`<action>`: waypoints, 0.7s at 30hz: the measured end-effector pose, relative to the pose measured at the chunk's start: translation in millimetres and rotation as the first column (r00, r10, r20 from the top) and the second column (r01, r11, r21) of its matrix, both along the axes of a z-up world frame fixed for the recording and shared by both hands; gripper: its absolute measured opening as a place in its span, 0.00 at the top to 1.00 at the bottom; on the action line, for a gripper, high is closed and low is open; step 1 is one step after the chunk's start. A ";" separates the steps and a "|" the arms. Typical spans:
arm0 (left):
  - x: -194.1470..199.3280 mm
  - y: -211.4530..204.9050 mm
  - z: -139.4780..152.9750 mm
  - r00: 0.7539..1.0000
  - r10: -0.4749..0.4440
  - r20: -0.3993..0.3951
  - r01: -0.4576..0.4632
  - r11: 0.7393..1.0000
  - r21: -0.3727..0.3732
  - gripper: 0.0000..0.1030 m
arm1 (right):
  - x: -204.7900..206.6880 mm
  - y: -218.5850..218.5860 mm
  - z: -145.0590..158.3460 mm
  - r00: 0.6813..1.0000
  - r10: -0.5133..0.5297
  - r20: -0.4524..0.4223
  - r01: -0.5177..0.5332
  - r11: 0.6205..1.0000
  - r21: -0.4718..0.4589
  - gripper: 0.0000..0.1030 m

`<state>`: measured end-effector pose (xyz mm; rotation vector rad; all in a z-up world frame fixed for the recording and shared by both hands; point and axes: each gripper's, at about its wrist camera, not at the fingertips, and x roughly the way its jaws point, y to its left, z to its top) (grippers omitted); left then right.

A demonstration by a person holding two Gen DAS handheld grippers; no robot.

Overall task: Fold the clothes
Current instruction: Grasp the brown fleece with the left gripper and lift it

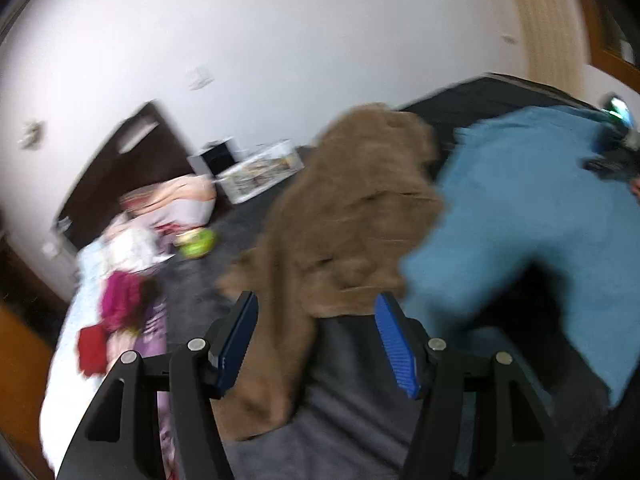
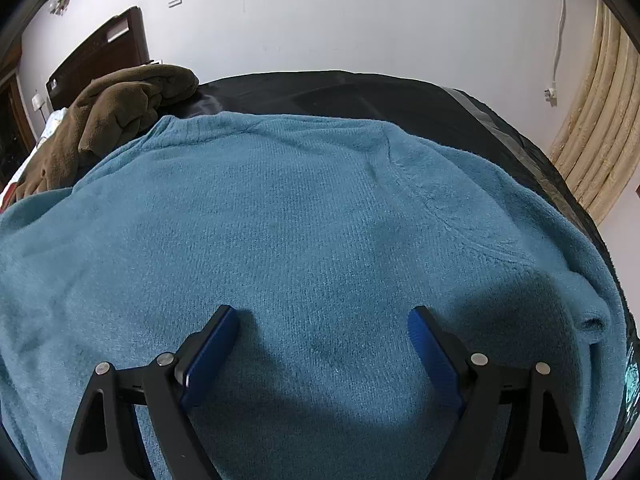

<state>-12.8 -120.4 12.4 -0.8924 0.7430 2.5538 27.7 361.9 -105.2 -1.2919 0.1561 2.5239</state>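
1. Left wrist view: heavy motion blur, no legible brand, label or writing anywhere.
2. Left gripper [image 1: 316, 312] had its jaws apart, nothing pinched between the blue pads [image 1: 396, 350].
3. Brown fleece garment [image 1: 340, 232] lay crumpled on the dark bed cover [image 1: 360, 400], its near edge running between and past the fingertips; contact with the pads could not be judged through the blur.
4. Blue sweater [image 1: 520, 208] lay just right of the brown one, outside the jaws. Pile of mixed clothes [image 1: 124, 312] sat well off to the left, with a green round object [image 1: 198, 242] behind it.
5. Right wrist view: sharp, still no readable text.
6. Right gripper [image 2: 324, 320] stood wide apart over the blue sweater [image 2: 300, 200], gripping nothing; the knit spread flat under and between both fingers, neckline at the far end.
7. Brown fleece garment [image 2: 120, 112] was heaped at far left, beside the sweater's shoulder, well away from this gripper. Headboard [image 2: 100, 52] and curtain [image 2: 592, 140] framed the bed.
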 end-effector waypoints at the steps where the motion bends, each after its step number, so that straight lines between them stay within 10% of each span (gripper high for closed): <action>1: -7.1 -15.7 4.9 0.998 0.056 0.017 -0.057 0.997 0.044 0.36 | 0.1 -0.3 -0.2 1.000 -0.002 -0.001 0.002 1.000 0.000 0.14; 7: -27.1 -53.9 22.1 0.976 0.205 0.072 -0.216 0.941 0.259 0.36 | 0.5 -1.6 0.1 1.000 -0.002 0.000 0.002 1.000 0.007 0.14; 12: -42.0 39.6 23.1 0.997 0.059 0.043 -0.067 0.974 0.217 0.36 | 1.0 -2.1 0.4 1.000 -0.003 0.000 0.003 1.000 0.011 0.14; 21: -121.2 222.1 -1.9 0.976 -0.174 0.129 0.137 0.958 0.253 0.36 | 1.4 -1.3 -0.2 1.000 -0.010 0.000 0.010 1.000 0.003 0.12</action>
